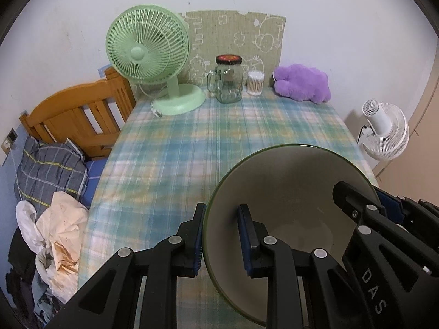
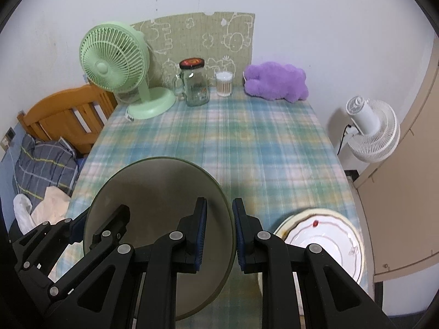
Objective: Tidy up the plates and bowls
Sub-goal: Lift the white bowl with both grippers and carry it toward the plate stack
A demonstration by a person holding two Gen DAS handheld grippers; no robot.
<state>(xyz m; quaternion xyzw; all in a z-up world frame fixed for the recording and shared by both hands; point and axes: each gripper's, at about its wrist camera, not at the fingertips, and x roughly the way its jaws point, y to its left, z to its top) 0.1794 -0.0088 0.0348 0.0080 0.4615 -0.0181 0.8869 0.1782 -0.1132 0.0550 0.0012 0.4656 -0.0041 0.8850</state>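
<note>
Two grippers, left gripper [image 1: 221, 235] and right gripper [image 2: 219, 235], pinch opposite rims of one green-edged bowl [image 1: 288, 192], sharing its weight above the table's [image 1: 175, 148] near edge

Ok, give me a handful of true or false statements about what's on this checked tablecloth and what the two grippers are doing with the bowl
1. Both grippers clamp the rim of one large cream bowl with a green edge. True: the left gripper pinches one side, the right gripper the opposite side.
2. The pale green desk fan stands at the table's far end. True.
3. The glass handled jar has no lid. False: it wears a dark lid.
4. The purple plush toy lies on the bed. False: it lies on the tablecloth by the wall.
5. A white plate with a wavy line pattern sits beside the bowl. True.
</note>
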